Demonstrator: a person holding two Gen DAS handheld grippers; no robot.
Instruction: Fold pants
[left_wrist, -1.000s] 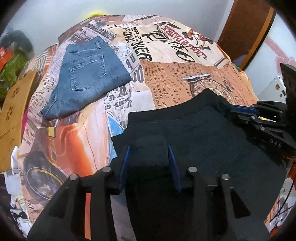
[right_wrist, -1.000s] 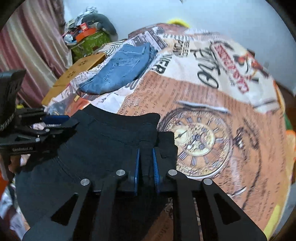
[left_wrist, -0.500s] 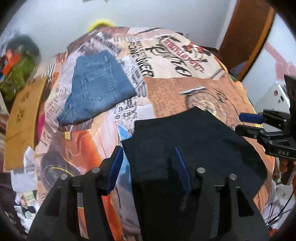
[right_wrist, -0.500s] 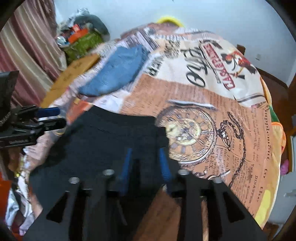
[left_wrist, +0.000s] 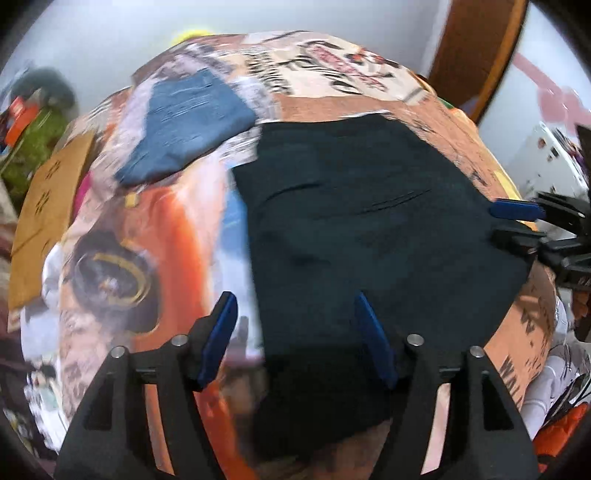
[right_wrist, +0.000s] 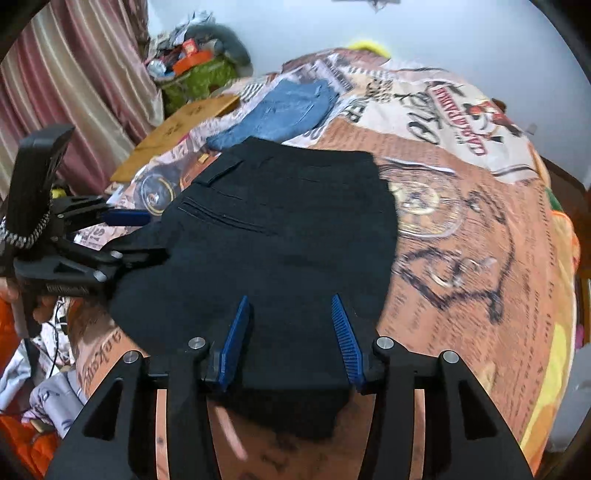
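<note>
Left gripper (left_wrist: 295, 314): jaws stand wide, having just been opening; nothing is pinched; the near left part of the black pants (left_wrist: 354, 229) lies below the gap, with the blue pads clear of the cloth on both sides; the left pad sits over the printed bedcover (left_wrist: 162, 229), the right pad over the dark fabric.

Right gripper (right_wrist: 290, 317): jaws moderately apart, having opened within the last second; no cloth is caught between the ribbed blue pads; the near edge of the pants (right_wrist: 280, 236) lies under and between them, untouched as far as can be seen.

Black pants: folded into a broad, roughly rectangular stack, lying flat on the bedcover toward its near side; a back pocket flap and a welt seam show on the upper layer in the right wrist view; the near hem hangs slightly over the bed's edge.

Each gripper appears at the side of the other's view, level with the middle of the pants, one at either flank; the left gripper (right_wrist: 122, 229) is near the pants' left edge, whether touching cannot be told; the right gripper (left_wrist: 517, 221) is at the right edge.

Beyond the pants: folded blue jeans (left_wrist: 188, 122) lie on the bedcover at far left, just apart from the black stack; a brown cardboard sheet (right_wrist: 177, 136) rests at the bed's left edge; a pile of clutter (right_wrist: 192, 70) sits against the striped curtain (right_wrist: 74, 85) and pale wall.
</note>
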